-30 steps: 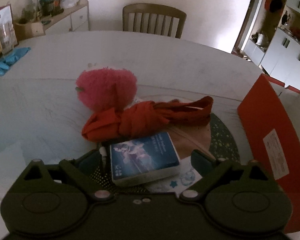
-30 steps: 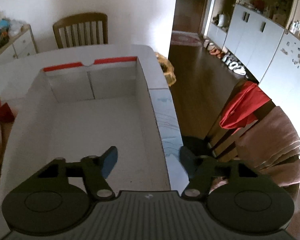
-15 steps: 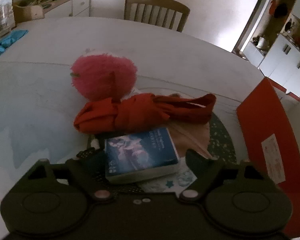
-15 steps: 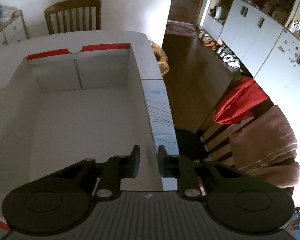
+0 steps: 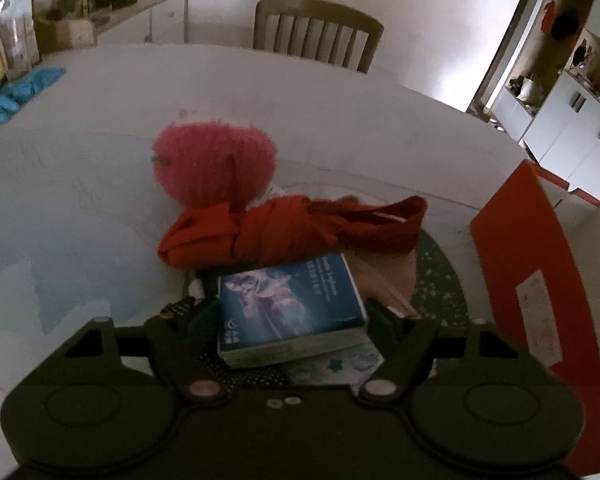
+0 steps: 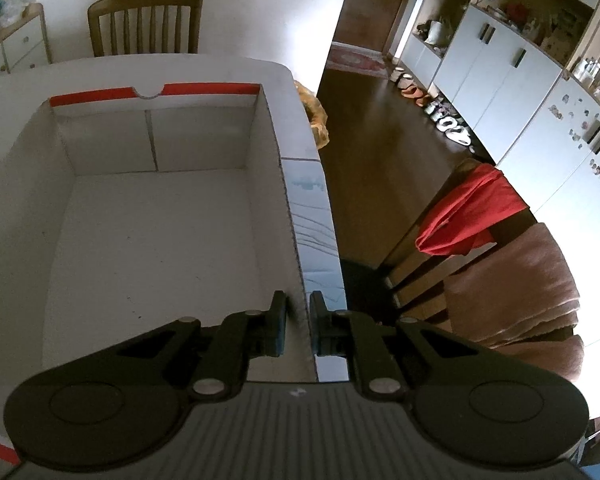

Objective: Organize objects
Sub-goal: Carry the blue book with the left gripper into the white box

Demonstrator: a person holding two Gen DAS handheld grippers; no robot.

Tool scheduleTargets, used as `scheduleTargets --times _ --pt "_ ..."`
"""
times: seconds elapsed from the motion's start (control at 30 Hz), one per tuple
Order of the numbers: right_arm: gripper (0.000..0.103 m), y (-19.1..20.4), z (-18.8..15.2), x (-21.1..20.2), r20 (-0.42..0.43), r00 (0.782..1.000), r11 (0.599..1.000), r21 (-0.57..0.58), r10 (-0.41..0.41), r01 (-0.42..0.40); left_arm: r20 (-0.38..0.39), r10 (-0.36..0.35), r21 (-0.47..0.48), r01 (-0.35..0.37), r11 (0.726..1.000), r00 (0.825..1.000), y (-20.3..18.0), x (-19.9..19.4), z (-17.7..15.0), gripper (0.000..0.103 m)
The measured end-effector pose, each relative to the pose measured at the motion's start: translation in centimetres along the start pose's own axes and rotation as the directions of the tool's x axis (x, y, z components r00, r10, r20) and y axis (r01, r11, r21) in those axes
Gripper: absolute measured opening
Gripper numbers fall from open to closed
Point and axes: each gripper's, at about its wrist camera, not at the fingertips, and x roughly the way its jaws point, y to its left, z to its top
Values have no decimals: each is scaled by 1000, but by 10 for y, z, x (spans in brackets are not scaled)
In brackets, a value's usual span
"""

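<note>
Left wrist view is showing the left gripper (image 5: pixel 290 314) spread wide, its two dark fingers (image 5: pixel 384 320) sitting on either side of a blue paperback book (image 5: pixel 290 312) without clearly pressing it; whether the pads are touching the covers is hard to tell. The book is lying flat on a dark green speckled round mat (image 5: pixel 440 276) on the white table (image 5: pixel 340 120). Just behind it a knotted red cloth (image 5: pixel 284 232) is stretching across, and a fluffy pink plush ball (image 5: pixel 214 164) is resting behind that. The orange outer wall of a cardboard box (image 5: pixel 528 280) is rising at the right edge, its inside hidden from this camera. A slatted wooden chair (image 5: pixel 318 30) is standing beyond the table.

Right wrist view is looking into that same box (image 6: pixel 156 240), showing a bare white interior with a red strip along the far rim. Here the right gripper (image 6: pixel 298 322) is clamping the box's right-hand wall (image 6: pixel 296 264), one finger inside and one outside, the cardboard edge pinched between them. The book, cloth and plush are falling outside this view. To the right, a red garment (image 6: pixel 468 216) and a brown towel (image 6: pixel 520 292) are draping over a chair, whose frame is mostly covered. The box's near wall is being cut off by the gripper body.
</note>
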Motion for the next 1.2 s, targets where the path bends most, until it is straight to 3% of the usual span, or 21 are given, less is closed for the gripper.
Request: scheduleTargets --times 0.37,0.6,0.8,1.2 --pt "5 1 -6 -6 -2 994 994 -23 108 -108 90 -1 80 -6 997 996 -56 -66 0 75" --pt "4 6 -13 -13 -1 988 987 -35 156 -156 124 -121 232 89 969 985 -131 -93 10 75" --pt "4 4 -17 -16 -2 984 982 -52 180 -180 67 -213 370 174 913 975 -194 -81 4 75" --pt "4 -4 -20 -18 3 978 974 -92 207 -206 -81 -179 507 195 840 981 -259 -13 -8 75"
